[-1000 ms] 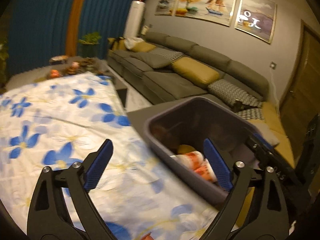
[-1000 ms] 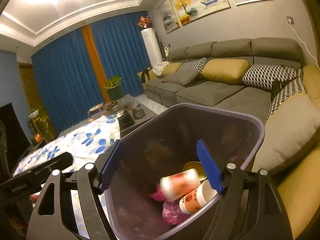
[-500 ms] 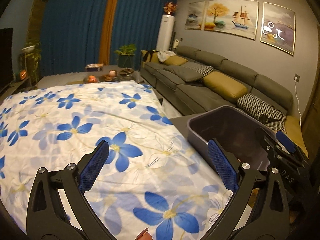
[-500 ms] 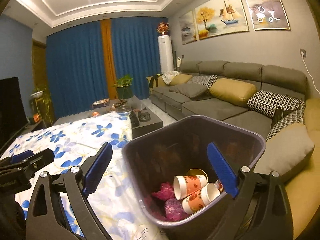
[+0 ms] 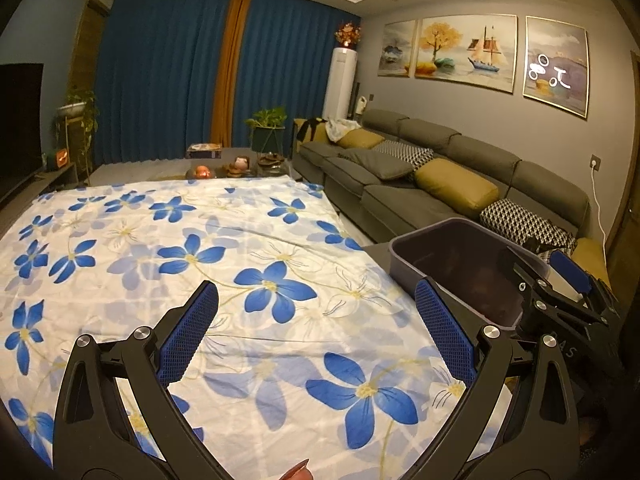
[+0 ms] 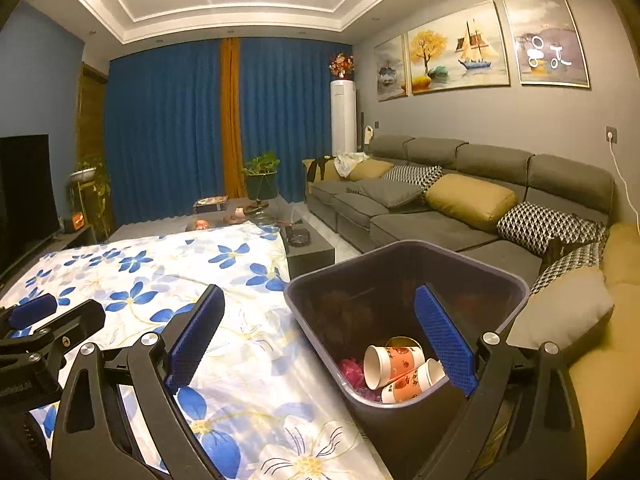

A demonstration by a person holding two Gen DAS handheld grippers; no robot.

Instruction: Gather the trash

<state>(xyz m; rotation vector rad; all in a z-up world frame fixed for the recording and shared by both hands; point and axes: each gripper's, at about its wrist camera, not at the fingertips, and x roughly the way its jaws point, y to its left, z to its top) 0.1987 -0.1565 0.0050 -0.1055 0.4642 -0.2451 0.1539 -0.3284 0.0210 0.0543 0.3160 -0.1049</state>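
A dark grey trash bin [image 6: 404,250] stands at the right edge of the table with the white, blue-flowered cloth [image 6: 160,280]. Inside it lie two orange-and-white paper cups [image 6: 394,364], a pink wrapper [image 6: 352,372] and a yellow lid. My right gripper [image 6: 320,332] is open and empty, its right finger over the bin, its left over the cloth. My left gripper [image 5: 316,328] is open and empty above the cloth [image 5: 180,260], left of the bin [image 5: 452,236]. A small orange thing [image 5: 298,474] peeks in at the bottom edge of the left wrist view.
A grey sofa [image 6: 460,200] with yellow and patterned cushions runs along the right wall. A dark low table [image 6: 308,248] with an ashtray sits beyond the cloth. Small ornaments [image 5: 240,166], a plant [image 5: 268,128] and blue curtains stand at the far end. A TV [image 5: 20,128] is at the left.
Both grippers have drawn back and tilted up from the bin. The cup that was falling a second ago now lies in the bin. The left view has swung left over the cloth.
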